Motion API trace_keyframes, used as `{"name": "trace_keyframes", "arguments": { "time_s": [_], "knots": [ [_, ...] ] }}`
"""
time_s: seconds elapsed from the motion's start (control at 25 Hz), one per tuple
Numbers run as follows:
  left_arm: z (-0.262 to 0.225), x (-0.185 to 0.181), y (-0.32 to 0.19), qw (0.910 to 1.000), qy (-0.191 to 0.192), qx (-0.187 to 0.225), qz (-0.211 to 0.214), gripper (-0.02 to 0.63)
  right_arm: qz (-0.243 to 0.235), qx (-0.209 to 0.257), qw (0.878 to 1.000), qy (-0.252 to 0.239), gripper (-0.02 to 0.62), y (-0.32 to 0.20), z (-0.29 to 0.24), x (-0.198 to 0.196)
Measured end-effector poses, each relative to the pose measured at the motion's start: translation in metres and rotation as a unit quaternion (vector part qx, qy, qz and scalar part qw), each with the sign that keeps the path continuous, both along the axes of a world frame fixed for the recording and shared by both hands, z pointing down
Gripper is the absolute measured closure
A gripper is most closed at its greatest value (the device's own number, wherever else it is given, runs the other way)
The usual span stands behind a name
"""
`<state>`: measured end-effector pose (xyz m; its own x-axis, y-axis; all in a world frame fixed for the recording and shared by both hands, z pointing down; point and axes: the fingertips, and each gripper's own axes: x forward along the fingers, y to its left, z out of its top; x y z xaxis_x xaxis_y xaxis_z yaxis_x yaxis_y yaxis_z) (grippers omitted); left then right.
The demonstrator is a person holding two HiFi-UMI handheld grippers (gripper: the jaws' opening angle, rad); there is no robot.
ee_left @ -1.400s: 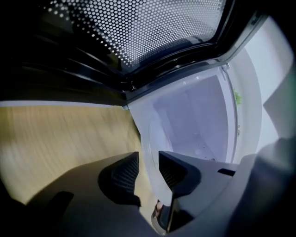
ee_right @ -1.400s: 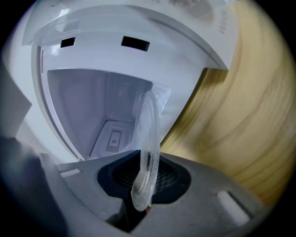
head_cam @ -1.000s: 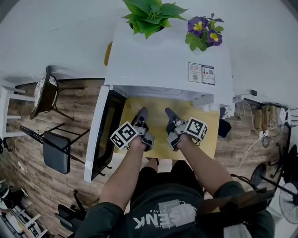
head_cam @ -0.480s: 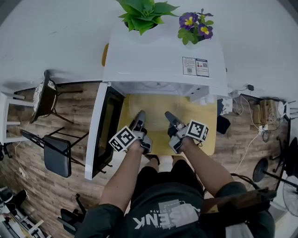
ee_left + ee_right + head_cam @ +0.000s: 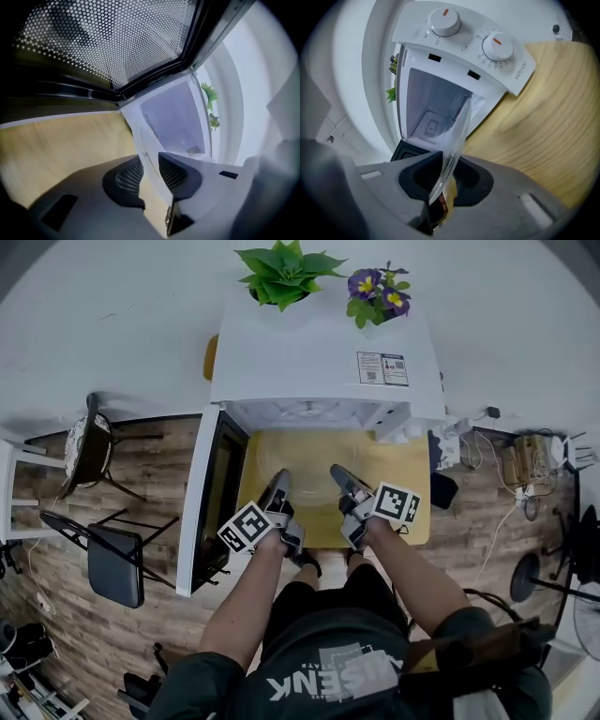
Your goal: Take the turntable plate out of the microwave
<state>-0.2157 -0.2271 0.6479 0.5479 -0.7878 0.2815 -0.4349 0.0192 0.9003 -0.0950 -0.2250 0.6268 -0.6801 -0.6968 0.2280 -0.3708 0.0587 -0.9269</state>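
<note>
The clear glass turntable plate (image 5: 307, 474) hangs flat over the wooden table (image 5: 408, 493), just in front of the open white microwave (image 5: 319, 371). My left gripper (image 5: 279, 486) is shut on its near-left rim and my right gripper (image 5: 342, 480) is shut on its near-right rim. In the right gripper view the plate (image 5: 457, 136) rises edge-on from between the pads of the right gripper (image 5: 446, 180), with the empty cavity (image 5: 431, 117) behind it. The left gripper (image 5: 151, 172) shows a narrow gap with the faint rim running through it.
The microwave door (image 5: 208, 493) stands swung open at the left, close beside my left gripper. Two plants (image 5: 286, 268) sit on top of the microwave. Its two dials (image 5: 444, 21) are on the right panel. Chairs (image 5: 112, 549) stand on the floor at the left.
Both grippers have drawn back from the microwave toward the person and risen a little, bringing the glass plate with them. The door has not moved.
</note>
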Motion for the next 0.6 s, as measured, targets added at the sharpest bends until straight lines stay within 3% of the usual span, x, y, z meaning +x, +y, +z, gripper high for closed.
{"name": "trace_keyframes", "arguments": {
  "time_s": [0.28, 0.6],
  "knots": [
    [-0.031, 0.008, 0.013, 0.9995, -0.009, 0.030, 0.004, 0.505, -0.018, 0.023, 1.000, -0.003, 0.528, 0.011, -0.028, 0.007],
    [-0.065, 0.022, 0.053, 0.9980, -0.027, 0.050, -0.027, 0.502, -0.071, 0.039, 0.997, -0.018, 0.528, 0.038, -0.059, 0.020]
  ]
}}
